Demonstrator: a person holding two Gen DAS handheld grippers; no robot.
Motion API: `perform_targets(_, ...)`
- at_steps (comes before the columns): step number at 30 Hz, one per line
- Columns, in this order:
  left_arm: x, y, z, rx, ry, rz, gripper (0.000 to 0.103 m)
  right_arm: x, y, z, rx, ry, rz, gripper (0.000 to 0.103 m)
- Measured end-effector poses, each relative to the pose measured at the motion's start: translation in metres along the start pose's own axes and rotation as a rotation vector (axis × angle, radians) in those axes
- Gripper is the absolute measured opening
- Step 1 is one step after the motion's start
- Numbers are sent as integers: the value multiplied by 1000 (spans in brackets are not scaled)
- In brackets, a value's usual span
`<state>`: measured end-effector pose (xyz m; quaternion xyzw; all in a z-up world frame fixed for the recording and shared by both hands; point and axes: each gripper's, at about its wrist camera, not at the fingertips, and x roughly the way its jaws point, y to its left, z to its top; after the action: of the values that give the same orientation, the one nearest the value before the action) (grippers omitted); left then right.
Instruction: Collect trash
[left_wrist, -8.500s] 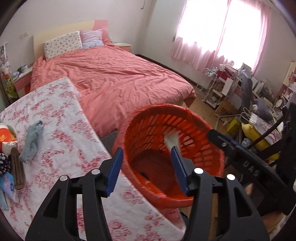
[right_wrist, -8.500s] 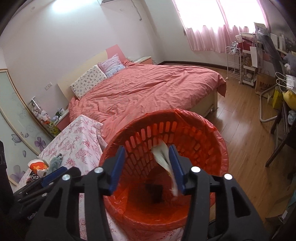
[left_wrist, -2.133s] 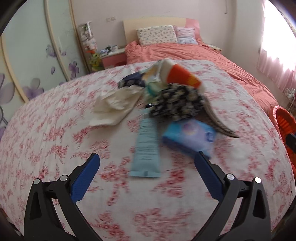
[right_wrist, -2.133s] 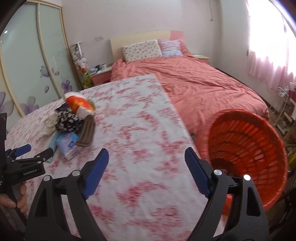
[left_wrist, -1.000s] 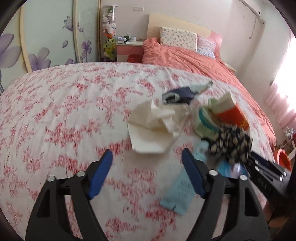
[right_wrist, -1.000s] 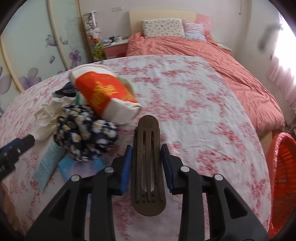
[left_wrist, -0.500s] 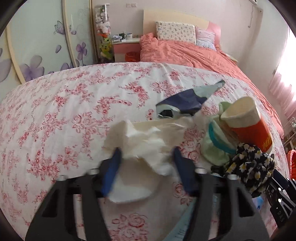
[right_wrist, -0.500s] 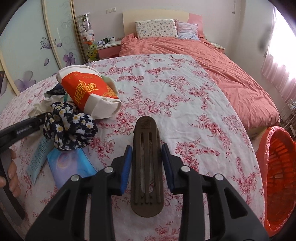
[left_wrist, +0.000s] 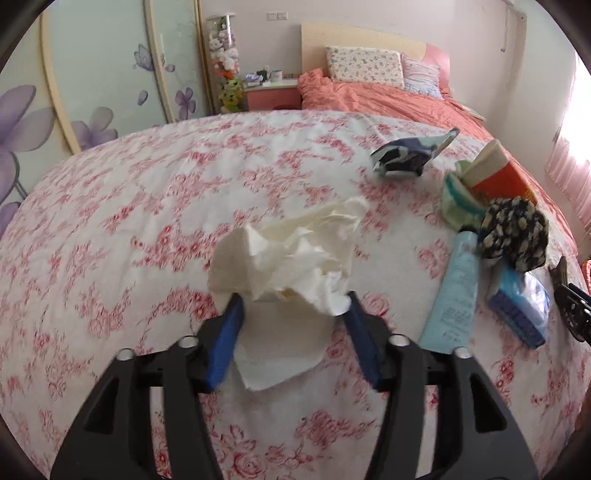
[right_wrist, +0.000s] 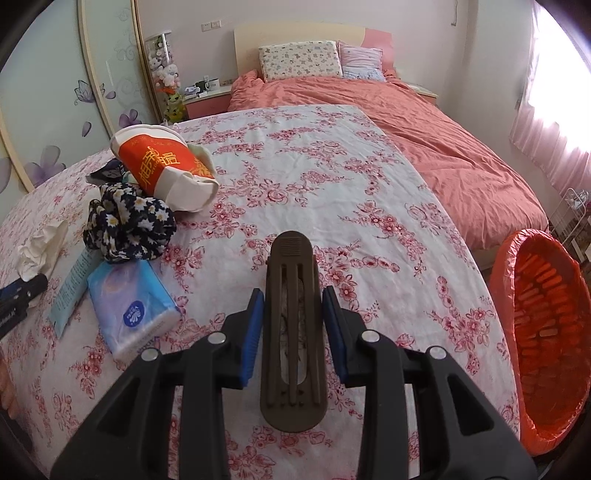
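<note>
My left gripper (left_wrist: 291, 302) is shut on a crumpled white tissue (left_wrist: 288, 254) and holds it just above the floral tablecloth (left_wrist: 184, 192). The tissue also shows in the right wrist view (right_wrist: 40, 247). My right gripper (right_wrist: 292, 295) is shut on a long brown comb-like piece (right_wrist: 291, 332), held above the cloth. The orange trash basket (right_wrist: 543, 317) with a red liner stands tilted off the table's right edge.
On the cloth lie a dark crumpled wrapper (left_wrist: 406, 155), an orange-and-white paper cup (right_wrist: 162, 166), a black floral scrunchie (right_wrist: 129, 225), a light blue tube (left_wrist: 454, 295) and a blue tissue pack (right_wrist: 133, 306). A bed with a coral duvet (right_wrist: 424, 140) stands behind.
My left gripper closed on the white tissue and lifted it off the cloth. My right gripper kept the brown piece and drew back a little to the right, toward the basket.
</note>
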<state>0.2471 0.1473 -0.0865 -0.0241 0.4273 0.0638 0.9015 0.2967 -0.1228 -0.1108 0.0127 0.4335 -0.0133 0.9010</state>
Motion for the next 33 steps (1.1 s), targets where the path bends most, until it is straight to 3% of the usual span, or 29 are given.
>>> perform_targets(11,4,3,4,-27,6,11,61,1,4,1,0,3,-5,37)
perform_targets(15,7,5,3,-25,11,21,67,2,-2,2,21,5,0,41)
perform_targets(21,12,3,2,-22,35,40,93,4,-7,3,23,7,-23,47)
perform_targets(33,19,0,12,4,35,24,95,4,-7,3,22,8,-28,47)
